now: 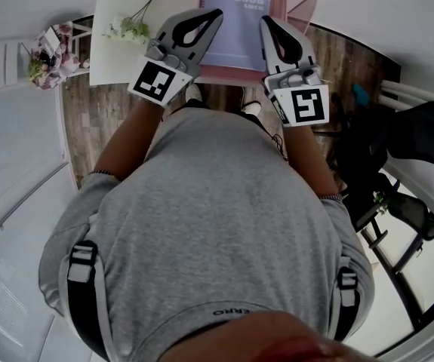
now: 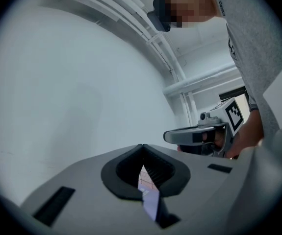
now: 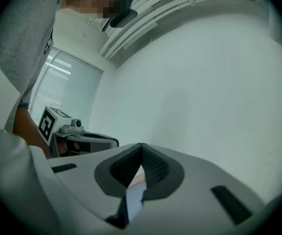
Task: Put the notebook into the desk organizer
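Observation:
A lavender notebook (image 1: 236, 23) with "GOOD" printed on it lies inside the pink desk organizer (image 1: 298, 4), whose pink walls show at its right and near edges. My left gripper (image 1: 217, 11) hovers over the notebook's left edge, jaws shut with nothing between them. The right gripper (image 1: 263, 19) hangs over the notebook's right edge, also shut and empty. In the left gripper view the tips (image 2: 142, 145) meet, and a lavender sliver of the notebook (image 2: 151, 203) shows below them. The right gripper view shows its own tips (image 3: 141, 144) closed. Each view also catches the other gripper from the side.
A white desk top (image 1: 126, 59) carries a sprig of flowers (image 1: 128, 27). A flower pot (image 1: 48, 60) stands at the left over wooden floor. Dark chair parts (image 1: 420, 134) crowd the right. A plain white wall (image 2: 82, 82) fills both gripper views.

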`<state>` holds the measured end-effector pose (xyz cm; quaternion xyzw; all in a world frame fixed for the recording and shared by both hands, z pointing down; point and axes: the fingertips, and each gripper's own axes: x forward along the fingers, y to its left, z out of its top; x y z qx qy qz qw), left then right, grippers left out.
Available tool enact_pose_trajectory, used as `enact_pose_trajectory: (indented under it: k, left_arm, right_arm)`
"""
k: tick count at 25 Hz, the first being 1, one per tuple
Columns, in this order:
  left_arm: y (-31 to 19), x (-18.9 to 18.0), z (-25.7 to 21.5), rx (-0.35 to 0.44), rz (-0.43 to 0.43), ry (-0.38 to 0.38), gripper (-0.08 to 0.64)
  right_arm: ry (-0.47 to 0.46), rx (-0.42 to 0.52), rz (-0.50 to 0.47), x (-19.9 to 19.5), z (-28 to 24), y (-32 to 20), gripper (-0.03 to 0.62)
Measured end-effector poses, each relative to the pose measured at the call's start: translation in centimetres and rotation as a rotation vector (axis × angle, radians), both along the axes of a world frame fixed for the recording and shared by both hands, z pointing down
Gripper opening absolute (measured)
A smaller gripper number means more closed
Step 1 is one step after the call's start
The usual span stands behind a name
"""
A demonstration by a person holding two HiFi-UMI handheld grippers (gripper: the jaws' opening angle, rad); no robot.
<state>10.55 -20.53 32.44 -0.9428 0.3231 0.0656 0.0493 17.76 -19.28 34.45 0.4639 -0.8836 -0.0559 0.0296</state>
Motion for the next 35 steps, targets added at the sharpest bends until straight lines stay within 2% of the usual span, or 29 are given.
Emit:
enact_pose_trajectory:
  k: [11, 15, 19, 29, 32, 35]
  left_arm:
    - [0.25, 0.13, 0.21, -0.002, -0.017, -0.008, 0.020]
    - [0.29, 0.33, 0.30, 0.000, -0.017, -0.012, 0.020]
    - [0.14, 0.47, 0.34, -0.002, -0.017, -0.014, 0.020]
    - [0.22, 0.53, 0.21, 0.004, -0.019, -0.022, 0.020]
    - [0.17, 0.63, 0.22, 0.004, -0.018, -0.025, 0.020]
    - [0.24, 0.71, 0.25, 0.004, -0.016, -0.026, 0.020]
  right_arm:
    - [0.029, -0.005, -0.013, 0.30, 0.38, 0.20, 0.008]
    - [0.010, 0.005, -0.009, 0.32, -0.04, 0.24, 0.008]
    - [0.048, -0.003, -0.017, 0.49, 0.49, 0.16, 0.006]
    - [0.051, -0.007, -0.023, 0.47, 0.49, 0.27, 0.008]
    - [0.025, 0.003, -0.019, 0.37, -0.04, 0.10, 0.007]
    - [0.049, -0.007, -0.024, 0.54, 0.50, 0.30, 0.007]
